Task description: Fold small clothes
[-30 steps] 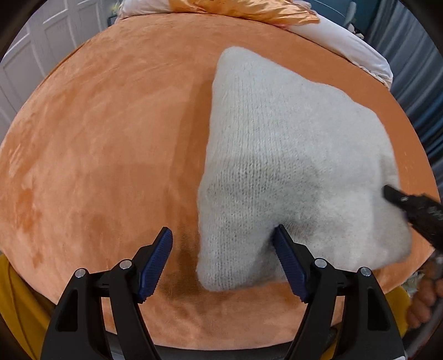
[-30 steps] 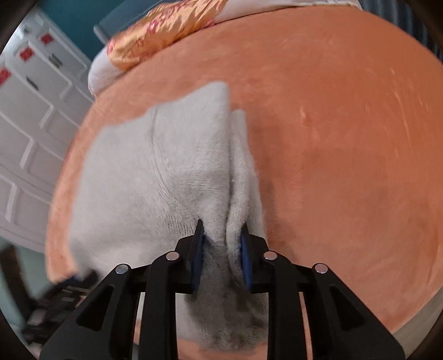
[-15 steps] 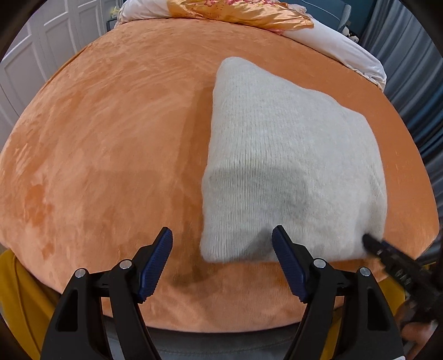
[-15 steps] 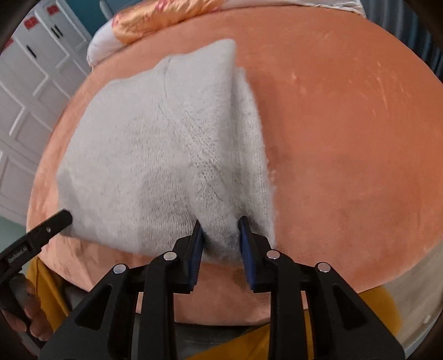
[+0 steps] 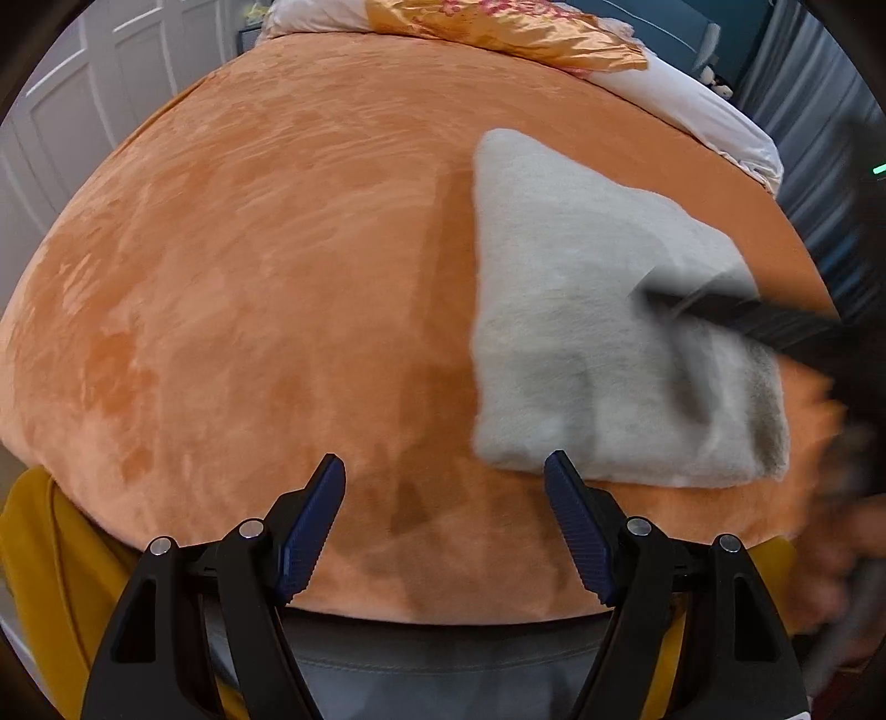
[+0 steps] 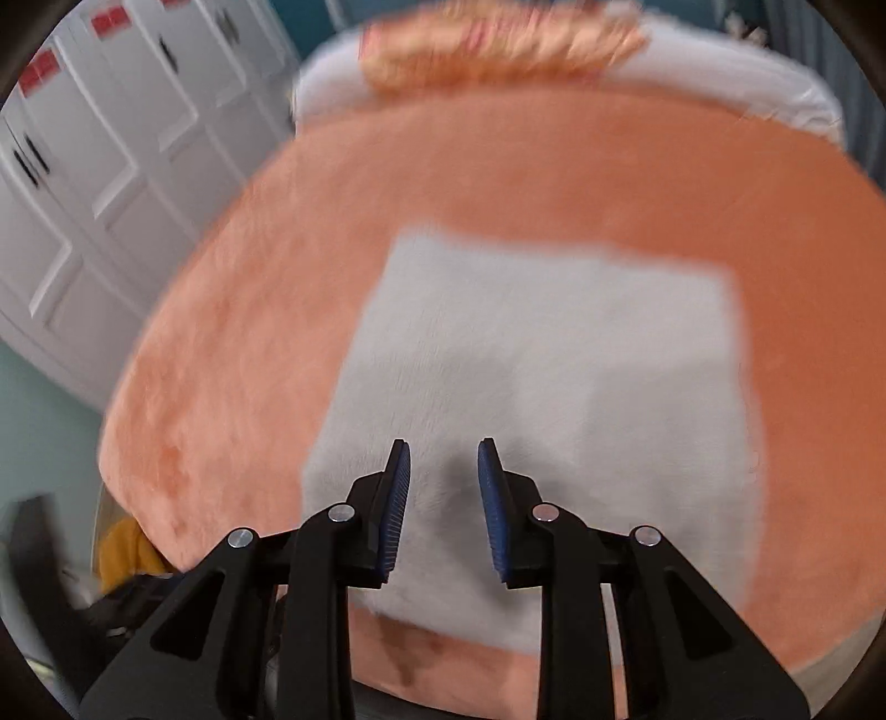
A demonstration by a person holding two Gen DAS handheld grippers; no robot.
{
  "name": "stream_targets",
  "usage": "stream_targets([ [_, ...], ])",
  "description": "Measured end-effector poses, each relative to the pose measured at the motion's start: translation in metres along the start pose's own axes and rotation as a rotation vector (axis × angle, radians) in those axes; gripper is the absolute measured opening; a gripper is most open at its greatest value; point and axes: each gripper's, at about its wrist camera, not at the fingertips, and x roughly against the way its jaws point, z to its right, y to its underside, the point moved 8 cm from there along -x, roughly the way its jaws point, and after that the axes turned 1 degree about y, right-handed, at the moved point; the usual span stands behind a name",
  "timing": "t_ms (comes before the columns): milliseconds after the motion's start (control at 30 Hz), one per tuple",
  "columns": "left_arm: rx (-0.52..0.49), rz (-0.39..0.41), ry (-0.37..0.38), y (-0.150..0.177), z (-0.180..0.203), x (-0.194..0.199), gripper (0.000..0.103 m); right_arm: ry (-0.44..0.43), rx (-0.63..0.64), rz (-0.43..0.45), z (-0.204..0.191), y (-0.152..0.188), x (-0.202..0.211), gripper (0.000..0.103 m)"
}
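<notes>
A grey-white knitted garment (image 5: 554, 332) lies folded flat in a rough rectangle on the orange bed cover (image 5: 249, 277). My left gripper (image 5: 443, 459) is open and holds nothing. It hangs over the cover near the front edge, its right finger beside the garment's near left corner. My right gripper (image 6: 443, 443) hovers over the near part of the garment (image 6: 554, 343); its jaws stand narrowly apart and nothing is pinched between them. In the left wrist view one blurred black finger (image 5: 747, 318) of the right gripper reaches in over the garment from the right.
A gold satin pillow (image 5: 509, 33) and white bedding (image 5: 692, 105) lie at the far end of the bed. White cupboard doors (image 6: 83, 194) stand to the left. Dark curtains (image 5: 819, 183) hang on the right. The person's yellow top (image 5: 39, 554) shows below the bed's front edge.
My right gripper let go of the garment's fold and swung left over the cloth, rolling as it went. My left gripper drew back, and the garment now sits further right in its view.
</notes>
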Motion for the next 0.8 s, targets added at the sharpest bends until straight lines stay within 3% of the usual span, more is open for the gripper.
stream_targets([
  [67,0.022,-0.002,-0.001,0.002,-0.010,0.001,0.072,0.069,0.097,0.017,-0.009,0.010,-0.018,0.026],
  [133,0.047,-0.003,0.003,0.002,-0.019,0.004,0.072,0.096,0.113,0.017,-0.014,0.005,-0.005,0.025],
  [300,0.086,0.003,0.010,0.000,-0.026,0.006,0.072,-0.089,0.011,0.104,-0.034,-0.018,0.041,0.024],
  [433,0.072,0.011,-0.006,-0.002,-0.025,0.008,0.072,-0.039,0.096,-0.051,-0.043,0.010,-0.019,0.025],
  [500,0.071,0.012,-0.009,-0.002,-0.026,0.010,0.072,-0.026,0.127,-0.014,-0.046,0.014,-0.019,0.025],
  [567,0.069,0.017,-0.009,-0.002,-0.024,0.013,0.072,-0.061,0.089,0.019,-0.044,0.010,0.007,0.026],
  [633,0.063,0.027,-0.003,-0.005,-0.022,0.016,0.072,-0.079,0.060,0.076,-0.033,0.015,0.039,0.024],
  [733,0.042,0.033,0.005,-0.008,-0.012,0.015,0.072,-0.007,-0.032,0.147,0.021,0.039,0.077,0.025],
  [800,0.023,0.034,0.013,-0.011,-0.003,0.013,0.072,0.051,-0.109,0.138,0.054,0.054,0.080,0.026],
])
